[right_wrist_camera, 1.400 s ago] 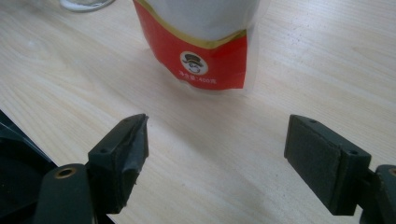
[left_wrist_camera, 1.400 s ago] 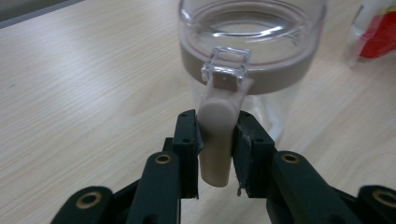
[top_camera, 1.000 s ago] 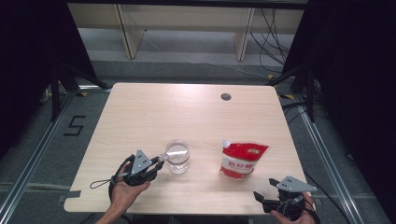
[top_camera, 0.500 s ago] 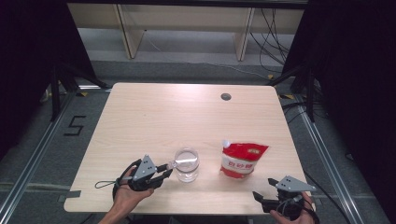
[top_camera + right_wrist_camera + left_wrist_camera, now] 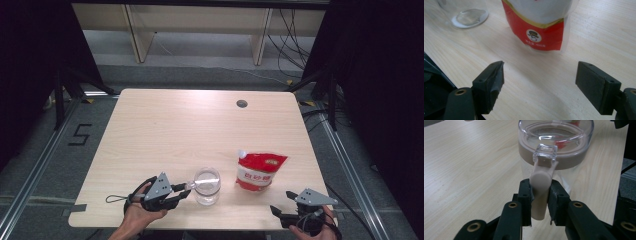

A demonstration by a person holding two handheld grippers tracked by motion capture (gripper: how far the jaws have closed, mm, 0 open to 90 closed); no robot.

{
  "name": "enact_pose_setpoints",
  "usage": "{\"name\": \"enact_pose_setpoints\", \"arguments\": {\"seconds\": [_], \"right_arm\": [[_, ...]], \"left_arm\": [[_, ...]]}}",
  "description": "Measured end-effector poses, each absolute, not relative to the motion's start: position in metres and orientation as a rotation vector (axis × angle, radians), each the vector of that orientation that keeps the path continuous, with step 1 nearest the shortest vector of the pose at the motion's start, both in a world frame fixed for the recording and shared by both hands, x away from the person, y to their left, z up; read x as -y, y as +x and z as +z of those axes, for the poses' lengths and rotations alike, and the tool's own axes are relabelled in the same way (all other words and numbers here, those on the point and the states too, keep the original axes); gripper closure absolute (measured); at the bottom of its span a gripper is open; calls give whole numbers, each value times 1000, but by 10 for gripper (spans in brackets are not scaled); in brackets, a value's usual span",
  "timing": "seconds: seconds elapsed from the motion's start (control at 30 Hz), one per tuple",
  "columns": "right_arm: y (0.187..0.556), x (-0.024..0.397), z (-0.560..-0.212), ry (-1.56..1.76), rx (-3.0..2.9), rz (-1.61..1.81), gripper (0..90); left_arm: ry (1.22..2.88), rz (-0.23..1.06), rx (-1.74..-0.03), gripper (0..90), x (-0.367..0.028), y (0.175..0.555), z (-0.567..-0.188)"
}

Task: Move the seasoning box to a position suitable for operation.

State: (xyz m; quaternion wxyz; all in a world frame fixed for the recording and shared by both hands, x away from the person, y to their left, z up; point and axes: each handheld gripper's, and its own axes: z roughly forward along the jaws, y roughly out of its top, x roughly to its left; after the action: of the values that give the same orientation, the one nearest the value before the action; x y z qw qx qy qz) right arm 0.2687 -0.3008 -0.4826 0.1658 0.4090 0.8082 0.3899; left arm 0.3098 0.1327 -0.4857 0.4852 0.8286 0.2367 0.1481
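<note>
A clear jar with a see-through lid and a tan sealing band stands near the table's front edge. My left gripper is shut on the jar's beige latch handle; in the left gripper view both pads press its sides, just below the clear clasp. A red and white pouch stands to the jar's right. My right gripper rests low at the front right corner with its jaws wide apart. In the right gripper view it faces the pouch and the jar's base, with nothing between its fingers.
The wooden table has a round cable hole near its far edge. Beyond the table stand shelving legs and loose cables. The floor at the left bears a marked "5".
The jar and my left gripper have shifted a little to the right and toward the front edge, closer to the pouch. The right gripper has kept still.
</note>
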Motion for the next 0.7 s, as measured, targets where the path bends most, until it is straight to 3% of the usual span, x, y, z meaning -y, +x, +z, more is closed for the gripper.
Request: {"name": "enact_pose_setpoints", "arguments": {"seconds": [0.7], "right_arm": [[268,297,-483,1121,-2319,1110,240]], "left_arm": [[2019,352,-519,726,-130,308,-487]]}}
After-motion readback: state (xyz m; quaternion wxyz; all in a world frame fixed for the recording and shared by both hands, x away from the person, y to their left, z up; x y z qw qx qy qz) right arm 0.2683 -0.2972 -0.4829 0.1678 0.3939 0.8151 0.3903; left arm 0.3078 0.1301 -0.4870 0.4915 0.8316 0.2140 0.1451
